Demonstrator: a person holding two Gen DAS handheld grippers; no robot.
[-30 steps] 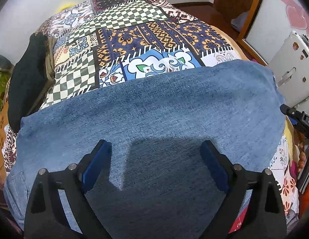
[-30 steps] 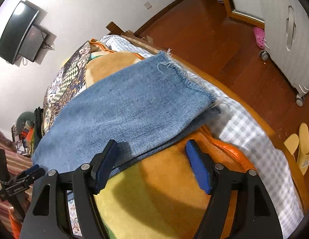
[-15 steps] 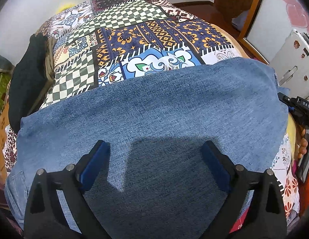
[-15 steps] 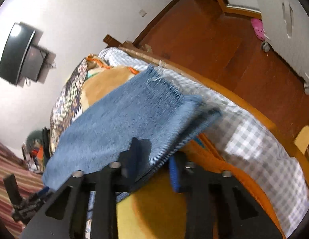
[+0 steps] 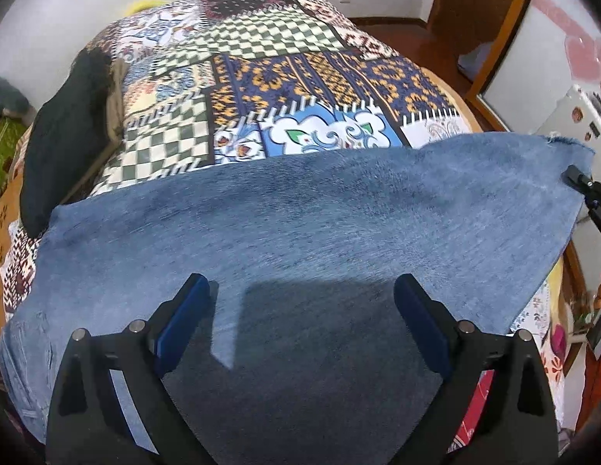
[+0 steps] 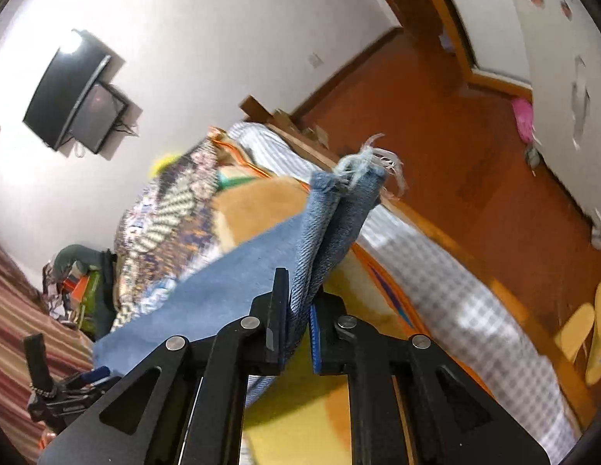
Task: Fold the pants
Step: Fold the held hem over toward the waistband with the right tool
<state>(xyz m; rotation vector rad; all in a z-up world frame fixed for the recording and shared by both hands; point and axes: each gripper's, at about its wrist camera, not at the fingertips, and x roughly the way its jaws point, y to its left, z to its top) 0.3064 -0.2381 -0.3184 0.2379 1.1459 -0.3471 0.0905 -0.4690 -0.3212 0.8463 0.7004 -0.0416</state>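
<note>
- One pair of pants (image 5: pixel 300 232) on one bed (image 5: pixel 285 66); two tools
- Right tool (image 6: pixel 298 321), wide earlier, now pinches the frayed hem, lifted
- Left tool (image 5: pixel 300 306) stays wide above the denim

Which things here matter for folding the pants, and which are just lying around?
Part of the job:
- jeans, leg end pinched up
- right tongs, shut on the jeans
- left tongs, open above the denim
- patchwork bedspread underneath

Just lying about:
- black garment at the bed edge
- yellow slippers on the floor
- wall TV
</note>
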